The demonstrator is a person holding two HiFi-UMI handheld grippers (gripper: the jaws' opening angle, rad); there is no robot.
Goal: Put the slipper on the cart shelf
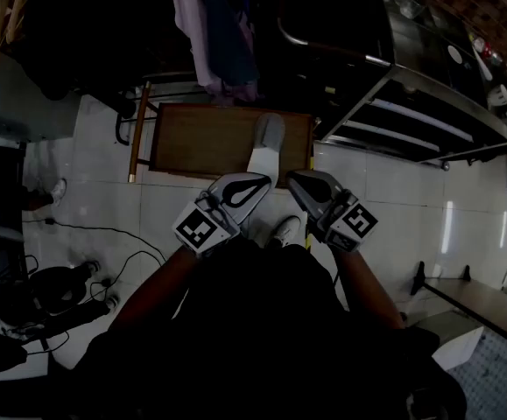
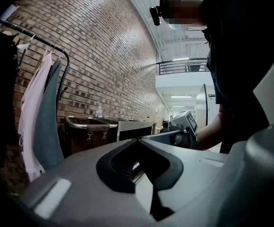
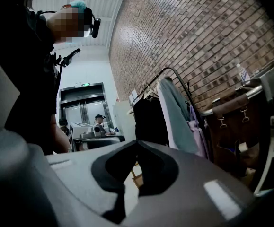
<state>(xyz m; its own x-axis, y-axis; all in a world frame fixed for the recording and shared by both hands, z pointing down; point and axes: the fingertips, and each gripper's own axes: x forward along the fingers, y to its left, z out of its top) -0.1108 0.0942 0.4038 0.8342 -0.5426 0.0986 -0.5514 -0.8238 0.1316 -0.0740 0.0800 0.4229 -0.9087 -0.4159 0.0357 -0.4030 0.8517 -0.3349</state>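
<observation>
Now left tool [image 1: 260, 182] and right tool [image 1: 295, 180] both fully closed, tips meeting, nothing held.

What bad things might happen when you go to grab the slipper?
The left tool and the right tool are both shut and empty. If one doesn't open first, it may just shove the slipper along the wooden board. The cables on the floor might trip the person.

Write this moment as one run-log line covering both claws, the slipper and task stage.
left claw: shut, empty | right claw: shut, empty | slipper: lying on wooden board, untouched | stage: pick-up not yet begun
</observation>
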